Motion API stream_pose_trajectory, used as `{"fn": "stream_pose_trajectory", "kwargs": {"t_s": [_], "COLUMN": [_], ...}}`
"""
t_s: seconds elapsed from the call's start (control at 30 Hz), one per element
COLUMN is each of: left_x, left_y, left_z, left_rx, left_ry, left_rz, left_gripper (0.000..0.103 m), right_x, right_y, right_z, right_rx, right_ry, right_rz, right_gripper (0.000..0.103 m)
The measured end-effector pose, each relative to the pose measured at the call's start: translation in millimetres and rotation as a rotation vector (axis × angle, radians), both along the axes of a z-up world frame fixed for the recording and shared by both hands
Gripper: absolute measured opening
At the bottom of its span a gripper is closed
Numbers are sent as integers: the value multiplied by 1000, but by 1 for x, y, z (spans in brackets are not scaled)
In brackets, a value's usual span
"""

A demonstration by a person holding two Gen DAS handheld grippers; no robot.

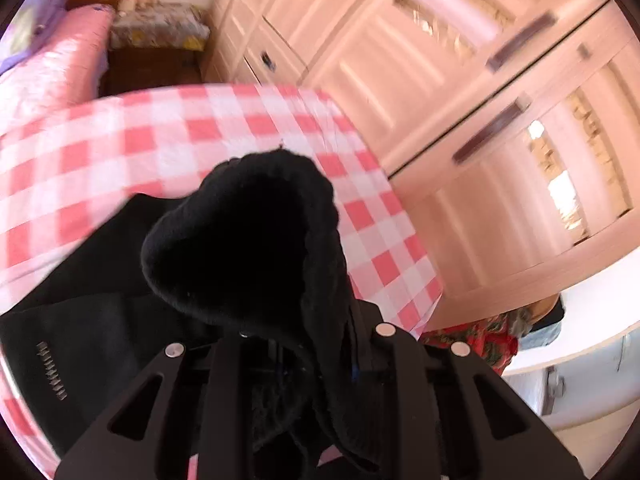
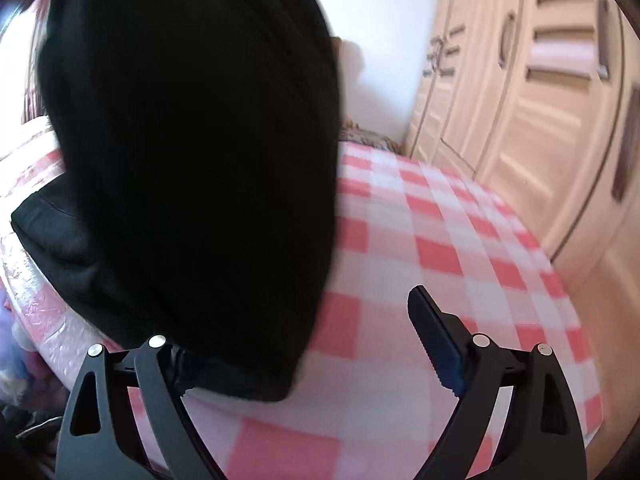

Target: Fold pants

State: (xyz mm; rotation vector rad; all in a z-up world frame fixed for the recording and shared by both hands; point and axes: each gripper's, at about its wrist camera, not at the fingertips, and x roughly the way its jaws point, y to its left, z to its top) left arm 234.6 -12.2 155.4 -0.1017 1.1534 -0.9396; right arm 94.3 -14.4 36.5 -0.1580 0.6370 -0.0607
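Black pants (image 1: pixel 248 240) fill the middle of the left wrist view, a thick bunched fold of the fabric rising out of the left gripper (image 1: pixel 296 344), whose jaws are drawn close together and clamped on the cloth; the rest of the garment spreads toward the lower left of that frame over a pink and white checked cloth (image 1: pixel 160 136). In the right wrist view the pants (image 2: pixel 192 128) hang as a large dark mass across the upper left and centre, its lower edge reaching down to the left finger of the right gripper (image 2: pixel 304 364). That gripper's jaws stand wide apart, the right finger (image 2: pixel 432 340) bare over the checked cloth (image 2: pixel 440 240); whether the left finger touches the fabric cannot be told, since the cloth hides its tip. Pale wardrobe doors (image 1: pixel 460 80) with dark handles fill the right side of both views. Pink bedding (image 1: pixel 52 60) lies at the upper left of the left wrist view.
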Motion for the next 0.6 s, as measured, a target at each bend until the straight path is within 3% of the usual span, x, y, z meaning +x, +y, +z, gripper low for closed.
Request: {"fn": "stream_pose_trajectory", "kwargs": {"t_s": [0.13,0.2,0.27,0.33,0.43,0.47,0.5,0.6], "left_x": [3,13,27,41,50,50,47,37], "left_y": [86,135,181,219,258,266,279,285], "left_z": [16,4,-32,-85,-175,-192,-202,-203], "left_rx": [-45,-50,-48,-8,-20,-86,-209,-261], "left_ry": [-22,9,87,179,343,365,383,354], "left_rz": [113,183,259,333,395,404,409,422], "left_gripper": [21,21,21,21,24,24,24,24], "right_x": [1,-2,-6,-10,-12,-12,-10,-10], "right_y": [28,44,58,68,79,79,76,68], "right_z": [-1,-2,-6,-14,-24,-23,-21,-15], "right_rx": [-75,-142,-174,-201,-302,-301,-285,-258], "right_ry": [-35,-59,-55,-29,-49,-49,-42,-66], "right_rz": [43,69,112,147,156,159,157,131], "right_gripper": [86,86,86,86,86,86,86,86]}}
